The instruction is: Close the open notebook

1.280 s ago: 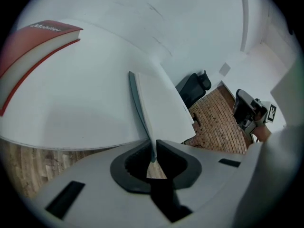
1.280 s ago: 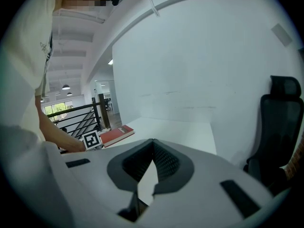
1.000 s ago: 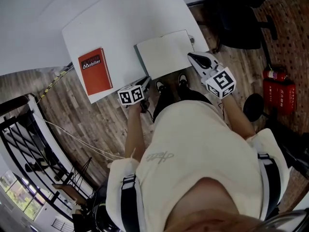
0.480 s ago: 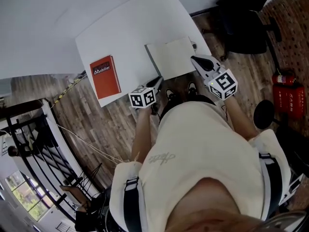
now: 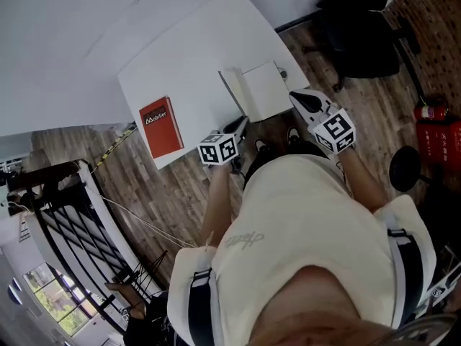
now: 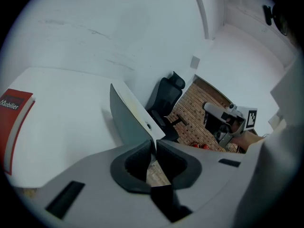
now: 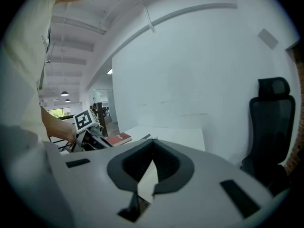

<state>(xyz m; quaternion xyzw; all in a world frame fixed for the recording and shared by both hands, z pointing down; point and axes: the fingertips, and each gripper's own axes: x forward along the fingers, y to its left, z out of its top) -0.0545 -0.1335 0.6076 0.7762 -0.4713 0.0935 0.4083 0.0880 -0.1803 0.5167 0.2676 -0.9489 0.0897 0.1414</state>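
Observation:
The notebook (image 5: 265, 91) lies near the front edge of the white table (image 5: 194, 56). Its right page is flat, and its grey left cover (image 5: 232, 86) is raised off the table. My left gripper (image 5: 241, 127) is shut on that cover's lower edge. In the left gripper view the cover (image 6: 129, 115) stands steeply above the left gripper (image 6: 155, 145). My right gripper (image 5: 295, 96) is at the notebook's right edge. Its jaws meet at the tips in the right gripper view (image 7: 153, 144), with nothing seen between them.
A red book (image 5: 161, 126) lies at the table's left front. A black office chair (image 5: 360, 34) stands to the right of the table, with a red fire extinguisher (image 5: 436, 132) on the wooden floor beyond it. A black railing (image 5: 65, 215) runs at the left.
My left gripper has risen with the notebook's left cover, which has gone from lying flat to standing up. The right gripper has stayed at the notebook's right edge.

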